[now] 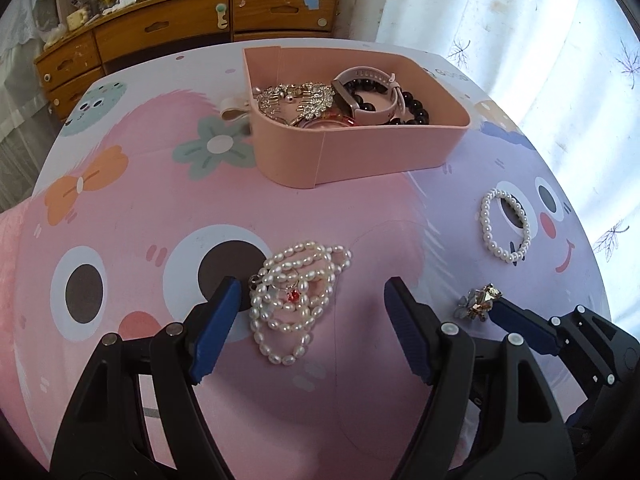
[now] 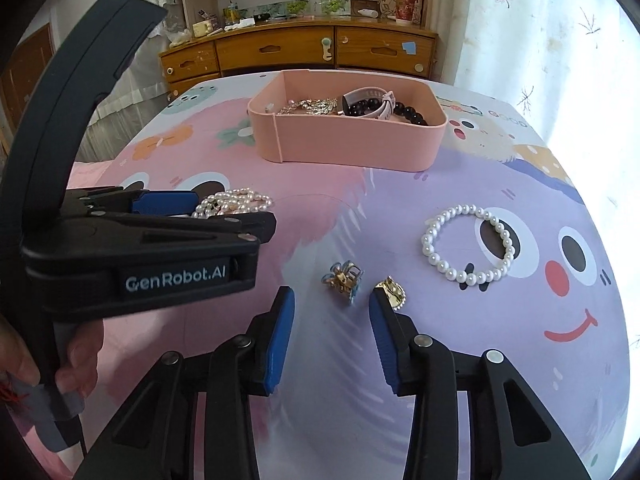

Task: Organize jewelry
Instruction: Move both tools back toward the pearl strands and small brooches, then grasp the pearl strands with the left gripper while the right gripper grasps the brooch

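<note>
Pearls lie heaped in a tangle, a necklace with a small red stone, on the pink cartoon tablecloth. The left gripper hangs over it with jaws wide; the left pad sits just beside the heap's edge, the right pad well clear, nothing pinched. At two o'clock from the heap lies a round pearl bracelet on the purple part of the cloth. At twelve o'clock stands the pink tray, holding a watch, black beads and silvery brooches.

The right gripper points down at two small clips: a blue-and-gold flower clip just ahead of the gap between its pads, and a gold clip touching or just beside the right fingertip. Its jaws stand narrow but grip nothing. A hand at its nine o'clock holds the left gripper's handle.
</note>
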